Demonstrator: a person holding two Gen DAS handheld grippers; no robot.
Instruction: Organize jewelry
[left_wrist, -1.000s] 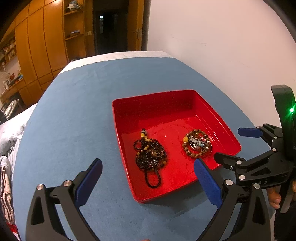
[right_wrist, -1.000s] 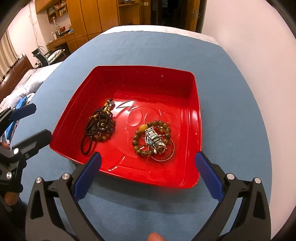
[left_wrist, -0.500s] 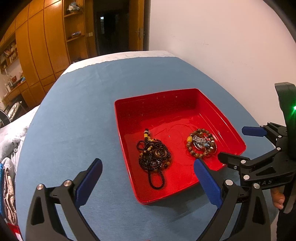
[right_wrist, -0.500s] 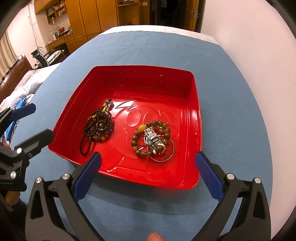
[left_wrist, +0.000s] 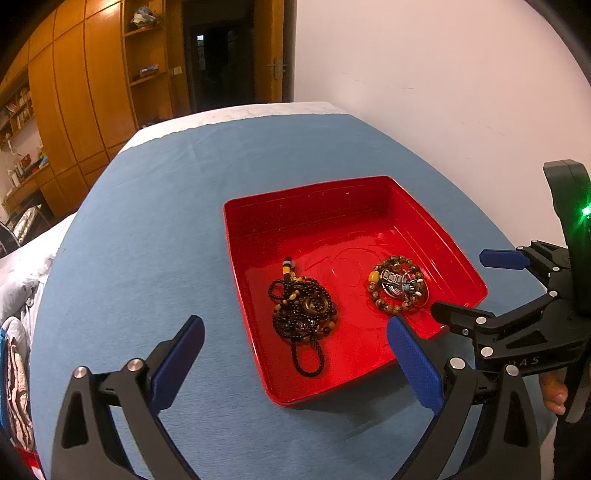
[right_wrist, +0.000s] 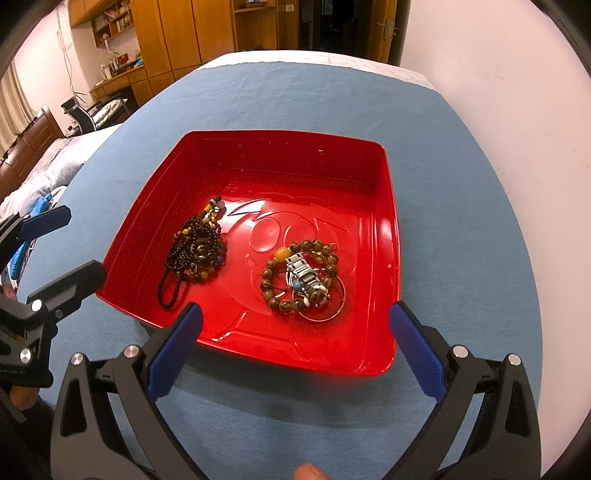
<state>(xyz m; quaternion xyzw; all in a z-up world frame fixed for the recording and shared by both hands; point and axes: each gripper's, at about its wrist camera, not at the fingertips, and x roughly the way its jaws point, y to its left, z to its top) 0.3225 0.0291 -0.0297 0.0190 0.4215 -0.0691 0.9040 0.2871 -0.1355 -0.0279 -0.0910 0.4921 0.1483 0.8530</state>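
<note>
Dark bead necklace (right_wrist: 195, 254) lies lengthwise along red tray's (right_wrist: 391, 206) left wall.

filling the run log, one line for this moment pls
left claw open | right claw open | dark necklace, brown bracelet in red tray

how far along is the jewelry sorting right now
Looks nearly done: the dark bead necklace and the brown bead bracelet pile lie apart inside the red tray. Nothing in hand: the left gripper and right gripper are open. No jewelry shows on the blue cloth.

Wooden cabinets (left_wrist: 85, 110), pale wall (left_wrist: 424, 74), dark doorway (left_wrist: 221, 62).
</note>
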